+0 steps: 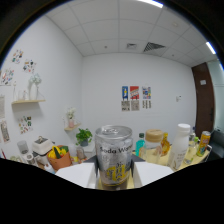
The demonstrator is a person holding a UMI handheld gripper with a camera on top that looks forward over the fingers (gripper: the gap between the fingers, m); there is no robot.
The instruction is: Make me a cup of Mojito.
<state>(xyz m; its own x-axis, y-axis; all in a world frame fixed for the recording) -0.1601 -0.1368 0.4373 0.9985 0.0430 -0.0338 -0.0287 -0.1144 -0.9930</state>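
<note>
A silver can labelled "Soda Water" with a yellow patch low on its side stands upright between the fingers of my gripper. Both dark fingertips press against its sides, and the can is lifted above the table, seen against the far wall. The lower part of the fingers is hidden in the dark bottom of the gripper view.
Beyond the can a table carries a jar with a tan lid, a blue-green bottle, a white bottle, a yellow can, a bowl of fruit and a potted plant. Wall shelves hang on the side wall.
</note>
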